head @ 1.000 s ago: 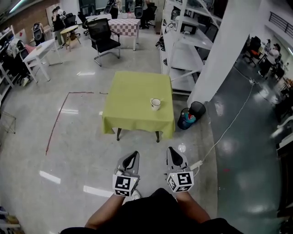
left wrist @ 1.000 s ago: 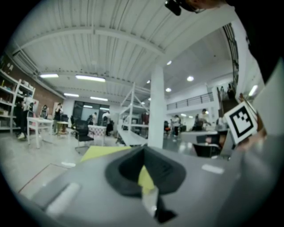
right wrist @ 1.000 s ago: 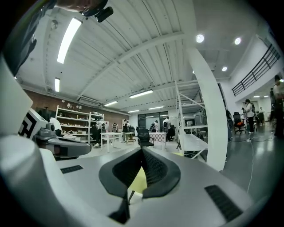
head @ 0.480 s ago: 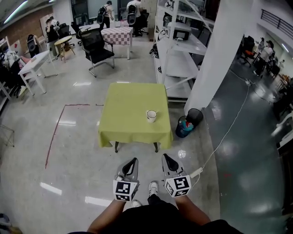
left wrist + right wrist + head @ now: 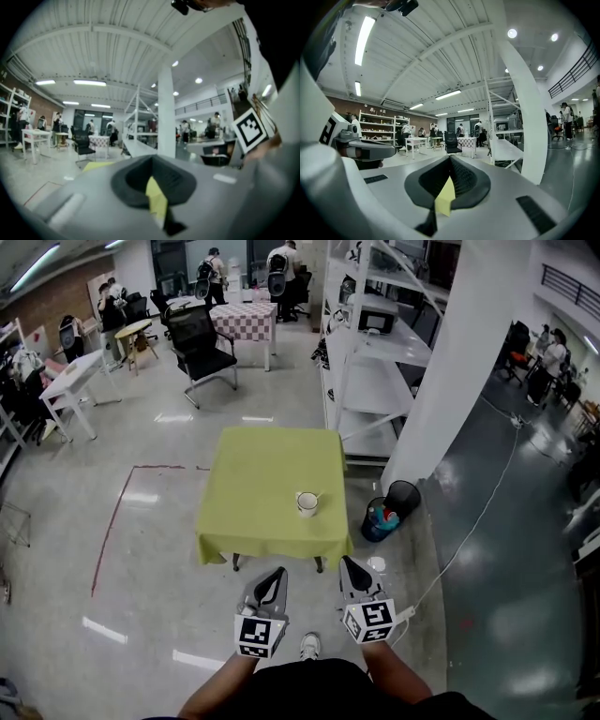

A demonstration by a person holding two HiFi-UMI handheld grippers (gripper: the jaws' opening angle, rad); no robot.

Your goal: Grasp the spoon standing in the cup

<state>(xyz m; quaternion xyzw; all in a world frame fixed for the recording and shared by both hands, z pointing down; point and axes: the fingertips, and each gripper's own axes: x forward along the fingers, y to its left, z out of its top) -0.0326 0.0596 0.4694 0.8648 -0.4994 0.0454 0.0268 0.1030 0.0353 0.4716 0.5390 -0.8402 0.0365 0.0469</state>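
Head view — green table, glossy floor, left gripper, right gripper — jaws closed

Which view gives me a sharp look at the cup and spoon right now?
Head view: cup sharp but tiny on the green table, spoon barely resolved, glare streaks on the floor. Left gripper view: soft throughout, cup not visible. Right gripper view: crisper, cup not visible either.

Tablecloth matt cloth; floor glossy; cup glazed.
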